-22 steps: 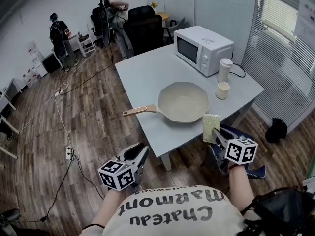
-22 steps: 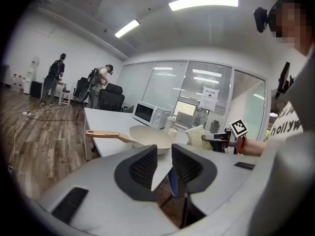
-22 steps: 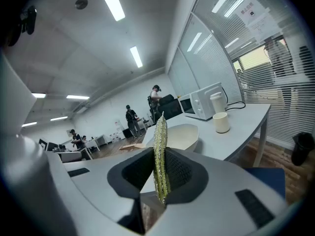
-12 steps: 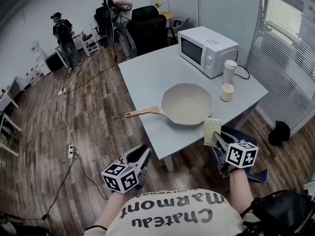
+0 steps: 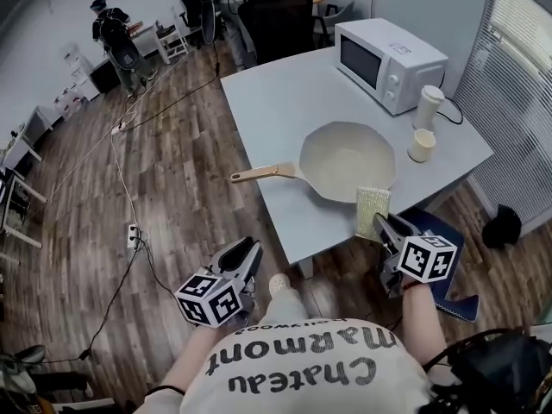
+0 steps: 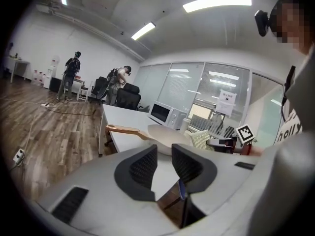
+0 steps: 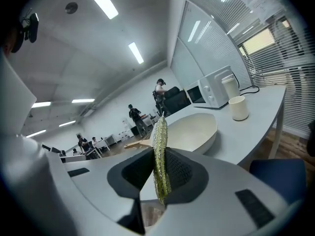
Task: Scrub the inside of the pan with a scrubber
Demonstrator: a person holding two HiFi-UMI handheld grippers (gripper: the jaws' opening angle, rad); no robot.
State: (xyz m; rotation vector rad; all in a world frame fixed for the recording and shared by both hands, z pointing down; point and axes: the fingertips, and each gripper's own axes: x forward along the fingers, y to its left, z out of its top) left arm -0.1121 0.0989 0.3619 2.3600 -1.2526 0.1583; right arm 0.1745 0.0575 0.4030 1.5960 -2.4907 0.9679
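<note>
Now the person has stepped closer to the table, its pan just right of frame centre, the right tool gripping the scrubber just short of the rim, the left tool slightly open and empty, so scrubbing looks imminent.

microwave, cup, grey table, office chair

Grey surface carrying cream pan, wooden handle reaching the surface edge. Beyond pan, white microwave. Right of pan, pale cup; tall white flask just behind cup.
</note>
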